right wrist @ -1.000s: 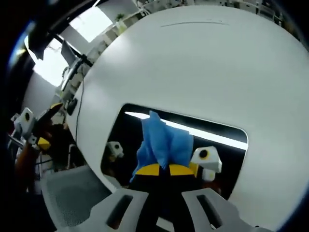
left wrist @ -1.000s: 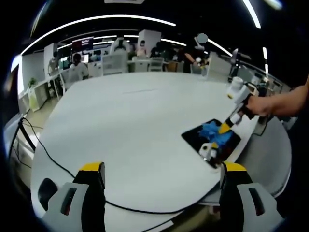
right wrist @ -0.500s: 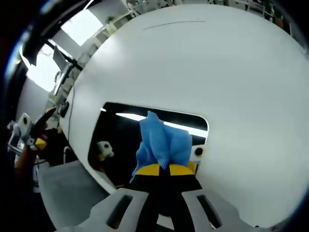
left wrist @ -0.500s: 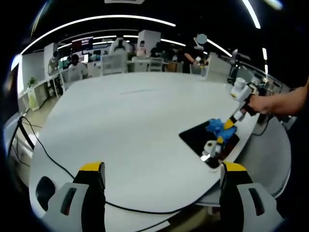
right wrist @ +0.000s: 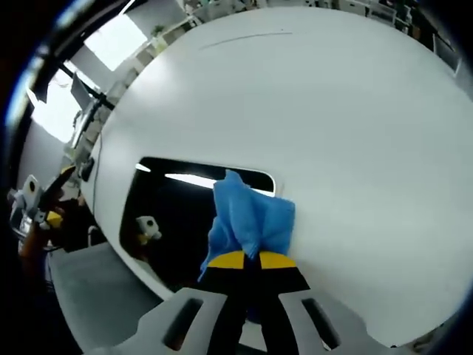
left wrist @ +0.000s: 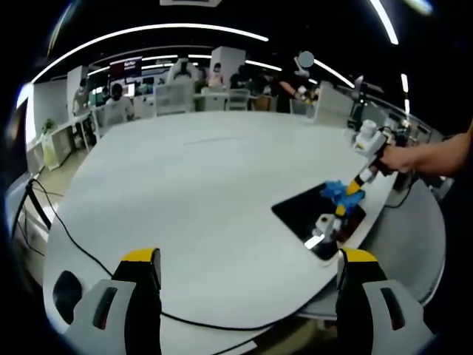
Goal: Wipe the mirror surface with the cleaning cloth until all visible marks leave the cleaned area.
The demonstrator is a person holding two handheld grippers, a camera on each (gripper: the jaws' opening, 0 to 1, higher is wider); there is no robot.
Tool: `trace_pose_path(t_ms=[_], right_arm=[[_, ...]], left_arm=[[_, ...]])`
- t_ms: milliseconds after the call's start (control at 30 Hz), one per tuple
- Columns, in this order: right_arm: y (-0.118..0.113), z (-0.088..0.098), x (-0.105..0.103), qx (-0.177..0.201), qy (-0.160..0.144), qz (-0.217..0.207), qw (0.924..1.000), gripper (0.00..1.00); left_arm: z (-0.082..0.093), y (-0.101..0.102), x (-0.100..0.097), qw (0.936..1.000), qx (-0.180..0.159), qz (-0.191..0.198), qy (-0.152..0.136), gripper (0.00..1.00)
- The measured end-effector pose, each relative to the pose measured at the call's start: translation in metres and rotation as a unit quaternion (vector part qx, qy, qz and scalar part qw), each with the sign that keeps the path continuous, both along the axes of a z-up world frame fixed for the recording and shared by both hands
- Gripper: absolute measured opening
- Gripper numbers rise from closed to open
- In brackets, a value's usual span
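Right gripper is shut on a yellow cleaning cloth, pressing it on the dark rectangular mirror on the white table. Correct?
Wrong on colour: the cleaning cloth is blue, not yellow; only the jaw tips are yellow. The right gripper view shows the right gripper shut on it over the dark rectangular mirror on the white table.

The cloth [right wrist: 250, 220] hides part of the mirror [right wrist: 177, 214]; any marks are indiscernible.
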State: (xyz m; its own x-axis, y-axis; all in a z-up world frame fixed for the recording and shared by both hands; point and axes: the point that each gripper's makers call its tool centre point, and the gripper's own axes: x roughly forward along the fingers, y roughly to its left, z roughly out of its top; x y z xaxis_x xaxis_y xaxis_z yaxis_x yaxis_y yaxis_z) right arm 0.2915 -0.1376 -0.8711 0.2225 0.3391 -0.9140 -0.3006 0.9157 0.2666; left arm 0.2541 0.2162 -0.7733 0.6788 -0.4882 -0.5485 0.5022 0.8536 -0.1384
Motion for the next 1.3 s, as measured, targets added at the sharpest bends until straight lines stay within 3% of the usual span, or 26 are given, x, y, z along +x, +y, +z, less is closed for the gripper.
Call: trace_pose_path(t_ms=[133, 367, 567, 833, 1133, 1300], right_arm=[[-0.001, -0.001, 0.001, 0.002, 0.001, 0.000, 1.0000, 0.00], [0.001, 0.000, -0.002, -0.019, -0.023, 0.017, 0.9994, 0.00], [0.006, 0.001, -0.022, -0.034, -0.020, 0.043, 0.9983, 0.00], [0.003, 0.002, -0.035, -0.032, -0.032, 0.034, 0.9984, 0.00], [-0.002, 0.002, -0.057, -0.019, -0.018, 0.021, 0.9994, 0.00], [0.000, 0.002, -0.054, -0.018, -0.026, 0.018, 0.9993, 0.00]], left_arm=[[-0.001, 0.001, 0.000, 1.0000, 0.000, 0.001, 0.001, 1.00], [-0.002, -0.007, 0.000, 1.0000, -0.002, -0.005, 0.003, 1.00], [-0.002, -0.006, 0.000, 1.0000, -0.003, -0.003, 0.003, 1.00], [-0.004, -0.003, -0.003, 1.0000, 0.001, -0.003, 0.006, 1.00], [-0.003, -0.004, -0.001, 1.0000, 0.001, -0.004, 0.006, 1.00], [-0.004, -0.004, -0.001, 1.0000, 0.003, -0.006, 0.008, 1.00]])
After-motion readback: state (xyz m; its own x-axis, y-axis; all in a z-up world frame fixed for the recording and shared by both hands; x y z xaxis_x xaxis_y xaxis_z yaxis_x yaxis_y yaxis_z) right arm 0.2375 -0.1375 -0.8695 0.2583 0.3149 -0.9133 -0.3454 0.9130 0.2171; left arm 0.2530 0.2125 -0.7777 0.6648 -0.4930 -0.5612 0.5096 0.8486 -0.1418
